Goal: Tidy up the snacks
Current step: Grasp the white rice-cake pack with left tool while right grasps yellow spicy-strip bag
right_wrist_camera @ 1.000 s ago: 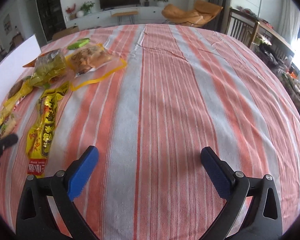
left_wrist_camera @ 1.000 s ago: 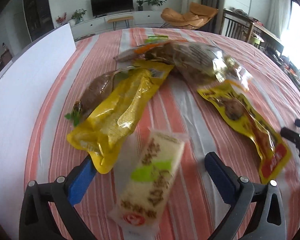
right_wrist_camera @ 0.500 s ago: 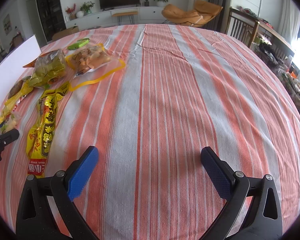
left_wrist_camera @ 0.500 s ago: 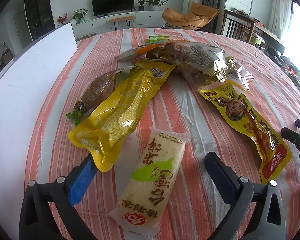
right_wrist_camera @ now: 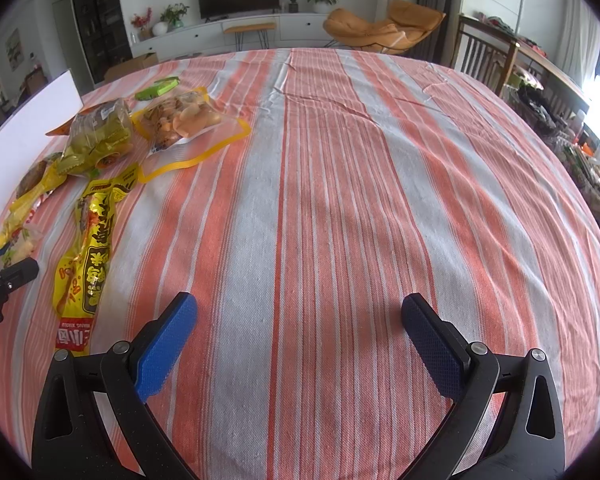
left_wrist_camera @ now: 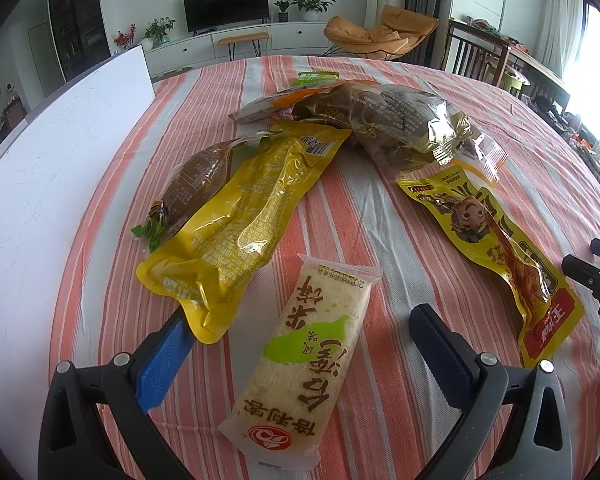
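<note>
Snacks lie in a loose pile at the worktop's (left_wrist_camera: pixel 400 208) left; your left gripper (left_wrist_camera: pixel 296 344) has drawn back slightly, fingers spread and empty around the rice cracker pack (left_wrist_camera: pixel 304 356). Your right gripper (right_wrist_camera: pixel 300 336) stays open over bare cloth, so sorting hasn't begun.

home living room: tv (left_wrist_camera: pixel 225 5), orange lounge chair (left_wrist_camera: pixel 380 34), potted plants (left_wrist_camera: pixel 311 0), striped tablecloth (right_wrist_camera: pixel 340 200).

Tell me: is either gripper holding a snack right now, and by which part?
Nothing is held. The left gripper is open around the rice cracker pack; the right gripper is open over bare tablecloth.
</note>
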A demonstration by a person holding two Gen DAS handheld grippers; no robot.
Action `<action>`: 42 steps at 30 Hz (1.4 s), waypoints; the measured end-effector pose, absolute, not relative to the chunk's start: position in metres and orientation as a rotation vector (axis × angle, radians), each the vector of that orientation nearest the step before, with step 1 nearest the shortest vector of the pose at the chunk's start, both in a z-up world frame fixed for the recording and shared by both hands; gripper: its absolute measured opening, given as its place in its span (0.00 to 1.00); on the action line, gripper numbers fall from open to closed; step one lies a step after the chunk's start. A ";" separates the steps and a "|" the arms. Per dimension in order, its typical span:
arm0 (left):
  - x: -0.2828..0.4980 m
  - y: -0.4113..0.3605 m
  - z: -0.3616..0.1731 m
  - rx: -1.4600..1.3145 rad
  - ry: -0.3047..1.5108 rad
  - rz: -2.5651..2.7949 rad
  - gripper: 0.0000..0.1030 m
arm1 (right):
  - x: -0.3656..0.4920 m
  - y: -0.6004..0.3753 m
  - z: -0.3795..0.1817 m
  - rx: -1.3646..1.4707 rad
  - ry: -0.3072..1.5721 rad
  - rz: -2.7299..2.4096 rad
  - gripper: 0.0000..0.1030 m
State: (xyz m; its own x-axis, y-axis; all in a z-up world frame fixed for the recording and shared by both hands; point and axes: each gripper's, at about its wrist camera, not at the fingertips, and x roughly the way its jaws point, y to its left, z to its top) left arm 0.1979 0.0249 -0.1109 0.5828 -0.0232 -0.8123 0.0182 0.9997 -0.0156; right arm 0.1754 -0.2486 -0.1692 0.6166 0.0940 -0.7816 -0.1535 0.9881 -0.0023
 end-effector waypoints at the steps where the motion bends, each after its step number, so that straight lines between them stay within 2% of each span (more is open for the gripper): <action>1: 0.199 0.024 -0.111 -0.006 0.948 -0.024 1.00 | 0.175 -0.249 -0.169 -0.071 0.895 0.143 1.00; 18: 0.199 0.023 -0.111 -0.004 0.949 -0.026 1.00 | 0.176 -0.249 -0.171 -0.071 0.895 0.142 1.00; 26: 0.164 0.024 -0.108 0.007 1.018 -0.058 1.00 | 0.175 -0.249 -0.172 -0.071 0.895 0.142 1.00; 38: 0.147 0.024 -0.108 0.028 1.001 -0.079 1.00 | 0.175 -0.249 -0.173 -0.070 0.894 0.142 1.00; 42: 0.119 0.033 -0.109 0.079 0.994 -0.176 1.00 | 0.176 -0.249 -0.173 -0.070 0.894 0.141 1.00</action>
